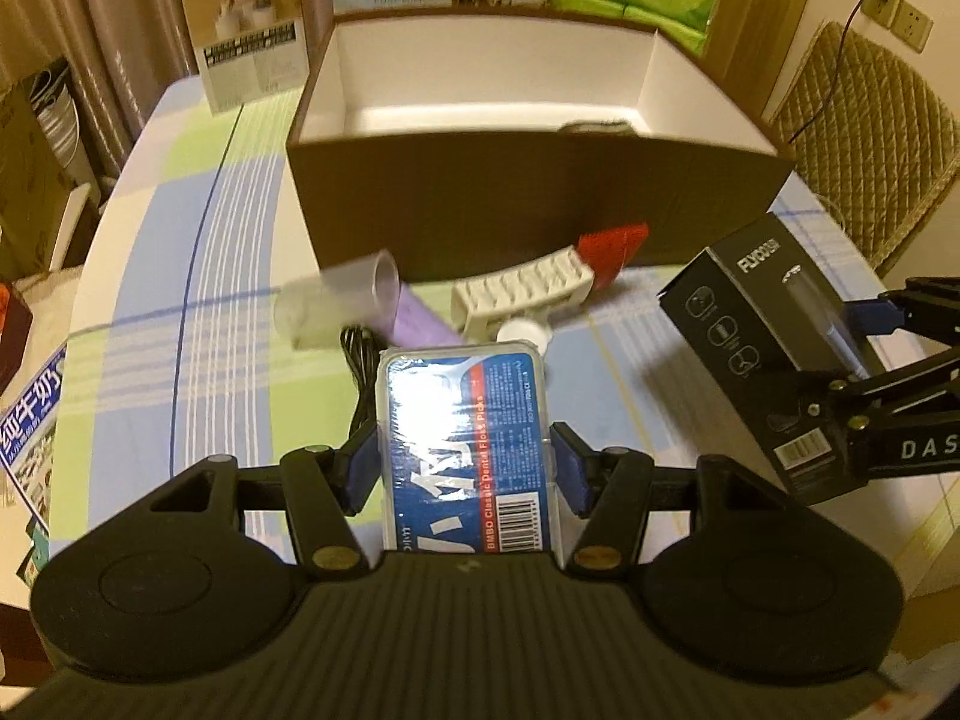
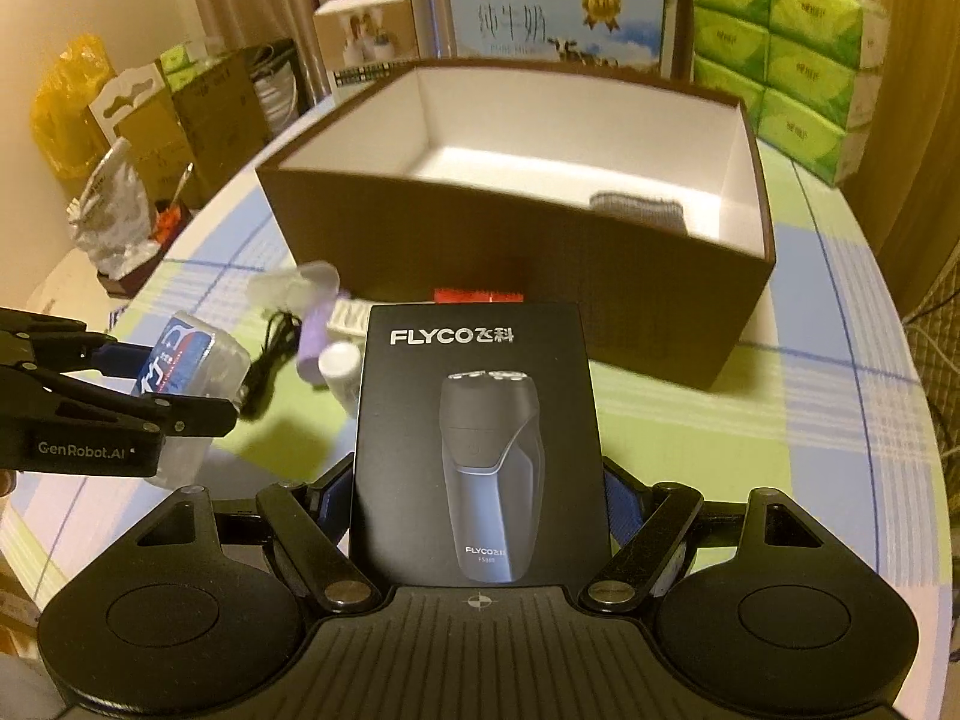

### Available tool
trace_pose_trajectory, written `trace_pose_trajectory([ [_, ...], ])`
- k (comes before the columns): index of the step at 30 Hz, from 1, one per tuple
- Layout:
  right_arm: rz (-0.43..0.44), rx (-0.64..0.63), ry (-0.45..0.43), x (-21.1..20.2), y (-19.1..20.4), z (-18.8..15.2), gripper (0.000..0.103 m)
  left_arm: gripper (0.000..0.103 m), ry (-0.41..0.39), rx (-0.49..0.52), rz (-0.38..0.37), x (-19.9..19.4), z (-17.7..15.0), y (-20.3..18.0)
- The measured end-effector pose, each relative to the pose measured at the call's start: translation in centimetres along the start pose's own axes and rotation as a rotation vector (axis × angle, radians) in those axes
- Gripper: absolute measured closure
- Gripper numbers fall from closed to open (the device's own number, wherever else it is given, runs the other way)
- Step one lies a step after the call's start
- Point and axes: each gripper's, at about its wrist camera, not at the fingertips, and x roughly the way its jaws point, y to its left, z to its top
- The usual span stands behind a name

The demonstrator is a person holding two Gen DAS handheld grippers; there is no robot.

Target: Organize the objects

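My left gripper is shut on a clear plastic case of dental floss picks with a blue label, held above the table. My right gripper is shut on a black Flyco shaver box, also lifted; that box shows at the right of the left wrist view. Ahead stands a large brown box with a white inside, open at the top, and a grey cloth lies in its near right corner. On the table before it lie a purple tube, a white ribbed piece with a red end and a black cable.
The table has a blue, green and white checked cover. Behind the brown box stand a milk carton, green tissue packs and a small photo box. A padded chair is at the right. Bags and cartons crowd the left.
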Motion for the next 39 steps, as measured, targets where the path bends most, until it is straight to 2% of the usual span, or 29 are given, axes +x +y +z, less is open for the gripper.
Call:
trace_pose_trajectory([
  [10, 0.006, -0.003, -0.065, -0.7, -0.5, 3.1, 0.027, 0.049, -0.072, 0.026, 0.004, -0.9, 3.4, 0.1],
  [22, 0.023, 0.010, -0.133, -0.2, -1.7, 8.0, 0.027, 0.049, -0.155, 0.057, -0.002, -0.7, 8.8, -0.6],
  [31, 0.035, 0.067, -0.160, 1.6, -3.9, 12.2, 0.027, 0.048, -0.187, 0.062, -0.015, 1.1, 13.9, -0.2],
  [39, 0.014, 0.103, -0.144, 4.7, -5.7, 15.2, 0.027, 0.048, -0.171, 0.082, 0.011, 4.1, 17.5, 0.3],
])
